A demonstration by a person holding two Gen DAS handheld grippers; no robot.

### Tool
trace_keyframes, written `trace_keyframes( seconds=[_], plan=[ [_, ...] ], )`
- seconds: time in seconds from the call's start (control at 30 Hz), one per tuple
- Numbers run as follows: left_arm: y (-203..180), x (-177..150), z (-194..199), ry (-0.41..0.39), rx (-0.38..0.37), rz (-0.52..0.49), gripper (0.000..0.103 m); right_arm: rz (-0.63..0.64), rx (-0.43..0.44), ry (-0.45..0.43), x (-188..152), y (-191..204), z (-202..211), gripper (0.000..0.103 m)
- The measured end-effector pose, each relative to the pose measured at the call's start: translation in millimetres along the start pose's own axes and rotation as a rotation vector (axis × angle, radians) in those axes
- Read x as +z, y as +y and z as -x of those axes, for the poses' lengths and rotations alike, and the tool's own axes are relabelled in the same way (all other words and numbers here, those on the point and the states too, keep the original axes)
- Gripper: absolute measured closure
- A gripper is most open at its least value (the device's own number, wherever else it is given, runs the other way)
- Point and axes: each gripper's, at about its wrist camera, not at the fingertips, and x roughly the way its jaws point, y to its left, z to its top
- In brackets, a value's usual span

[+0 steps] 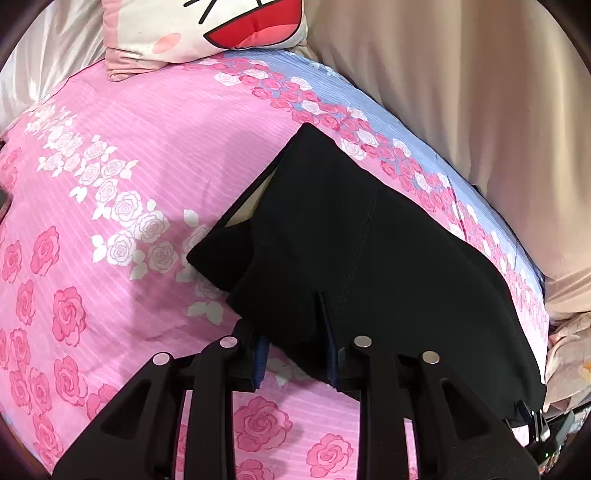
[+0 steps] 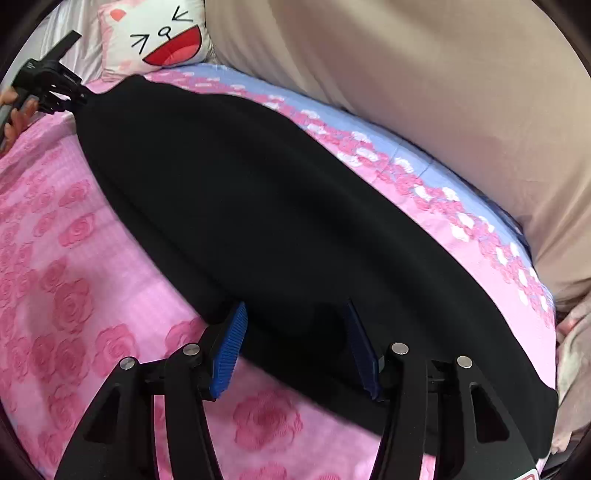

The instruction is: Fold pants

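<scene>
Black pants (image 1: 354, 236) lie folded lengthwise across a pink rose-print bedsheet (image 1: 122, 155). In the left wrist view my left gripper (image 1: 295, 347) has its blue pads spread, with the waist end of the pants lying between them. In the right wrist view the pants (image 2: 258, 192) stretch away as a long black band. My right gripper (image 2: 299, 343) is open with the near edge of the pants between its blue pads (image 2: 231, 350). My left gripper (image 2: 51, 88) also shows in the right wrist view at the far left end of the pants, held in a hand.
A white cartoon-face pillow (image 1: 199, 26) lies at the head of the bed, and also shows in the right wrist view (image 2: 155, 33). A beige blanket (image 1: 461, 92) is piled along the right side. A blue strip of sheet (image 1: 332, 88) borders it.
</scene>
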Motion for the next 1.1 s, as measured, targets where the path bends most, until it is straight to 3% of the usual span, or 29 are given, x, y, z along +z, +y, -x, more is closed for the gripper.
trace_keyframes(
  seconds=[0.03, 0.07, 0.1, 0.23, 0.37, 0.5, 0.53, 0.67, 0.77, 0.87, 0.93, 1.03, 1.07, 1.1],
  plan=[
    [-1.1, 0.9, -0.9, 0.002, 0.002, -0.007, 0.078, -0.009, 0.027, -0.004, 2.0, -0.9, -3.9, 0.059],
    [-2.5, 2.3, -2.1, 0.002, 0.007, -0.014, 0.078, -0.038, 0.110, 0.004, 5.0, -6.4, -6.4, 0.088],
    [-2.4, 3.6, -3.0, 0.003, 0.009, -0.015, 0.078, -0.064, 0.158, 0.010, 8.1, -8.9, -6.4, 0.098],
    [-2.4, 5.2, -4.2, 0.007, 0.029, -0.027, 0.074, -0.079, 0.284, -0.043, 12.6, -10.1, 26.0, 0.098],
    [0.0, 4.2, -10.7, 0.015, 0.067, -0.027, 0.066, -0.087, 0.347, 0.057, -9.8, -7.1, 5.3, 0.094],
    [-2.3, 1.9, -0.4, -0.003, 0.113, -0.037, 0.062, -0.127, 0.379, -0.066, 1.8, -7.9, 35.4, 0.066],
    [-2.6, 1.5, 3.9, -0.016, 0.125, -0.042, 0.062, -0.105, 0.387, -0.088, 8.2, -2.1, 39.6, 0.065],
    [-6.2, 6.3, 9.1, -0.055, 0.198, -0.087, 0.066, -0.010, 0.482, -0.121, 39.4, 31.8, 23.0, 0.065],
    [-8.1, 10.4, 3.4, -0.055, 0.243, -0.119, 0.073, 0.072, 0.503, -0.074, 57.1, 62.6, -12.1, 0.066],
    [-3.8, 15.7, 3.5, -0.055, 0.249, -0.121, 0.076, 0.073, 0.502, -0.054, 65.8, 71.8, -25.9, 0.097],
    [2.4, 18.7, 6.7, -0.060, 0.270, -0.102, 0.081, 0.050, 0.554, -0.059, 72.8, 76.0, -19.1, 0.097],
    [5.6, 19.7, 9.2, -0.139, 0.528, -0.127, 0.085, 0.053, 0.635, -0.039, 70.3, 89.7, -26.0, 0.098],
    [7.6, 19.5, 9.9, -0.136, 0.559, -0.121, 0.085, 0.049, 0.643, -0.004, 66.0, 94.8, -33.1, 0.098],
    [7.7, 18.5, 12.7, -0.129, 0.535, -0.114, 0.084, 0.041, 0.640, -0.020, 63.5, 95.1, -31.5, 0.092]
  ],
)
